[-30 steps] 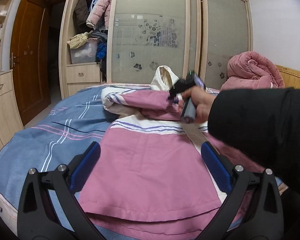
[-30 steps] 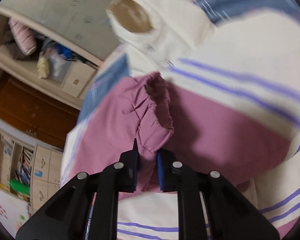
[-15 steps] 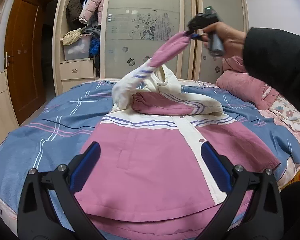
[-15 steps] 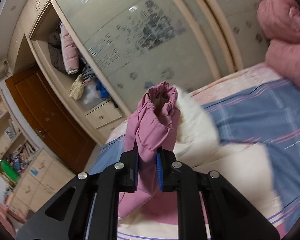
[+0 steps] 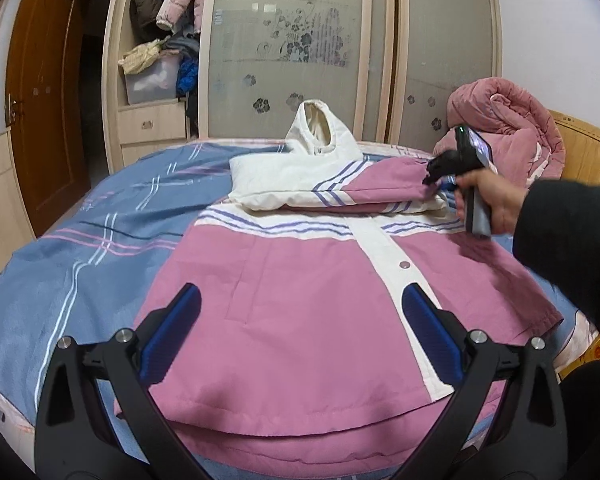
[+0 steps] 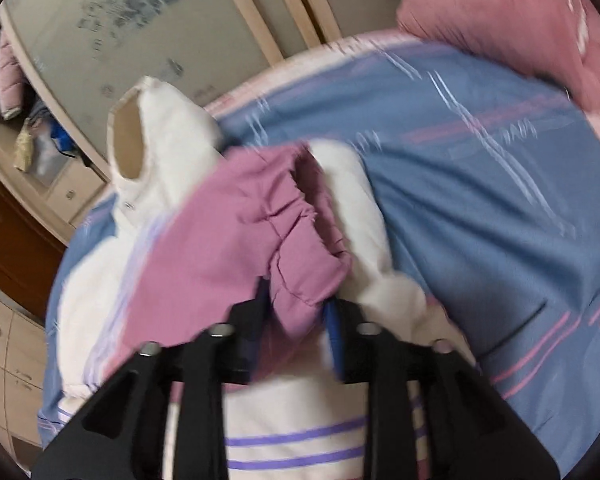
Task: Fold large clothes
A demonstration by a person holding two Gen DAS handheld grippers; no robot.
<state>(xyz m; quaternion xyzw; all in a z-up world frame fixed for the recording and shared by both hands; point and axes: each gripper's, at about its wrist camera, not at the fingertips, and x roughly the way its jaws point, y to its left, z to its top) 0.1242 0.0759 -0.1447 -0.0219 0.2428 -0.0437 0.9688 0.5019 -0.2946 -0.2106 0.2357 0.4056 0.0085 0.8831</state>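
Observation:
A pink and white hooded jacket point(image 5: 300, 292) lies front up on the bed, its hood point(image 5: 318, 130) standing at the far end. One sleeve point(image 5: 340, 188) lies folded across the chest toward the right. My right gripper point(image 5: 434, 176), held in a hand, is low at that sleeve's pink cuff point(image 6: 300, 276). In the right wrist view its jaws point(image 6: 298, 312) are opening, and the cuff sits loosely between them. My left gripper point(image 5: 300, 296) hovers wide open over the jacket's lower front, holding nothing.
The bed has a blue plaid sheet point(image 5: 100, 248). A bundled pink quilt point(image 5: 504, 120) sits at the far right by a wooden headboard point(image 5: 580, 148). Wardrobes with frosted doors point(image 5: 284, 52) and an open shelf of clothes point(image 5: 160, 60) stand behind.
The right gripper carried the cuff up and over from the left, then down to the jacket's right side. The sleeve now lies flat across the chest and the jaws have spread.

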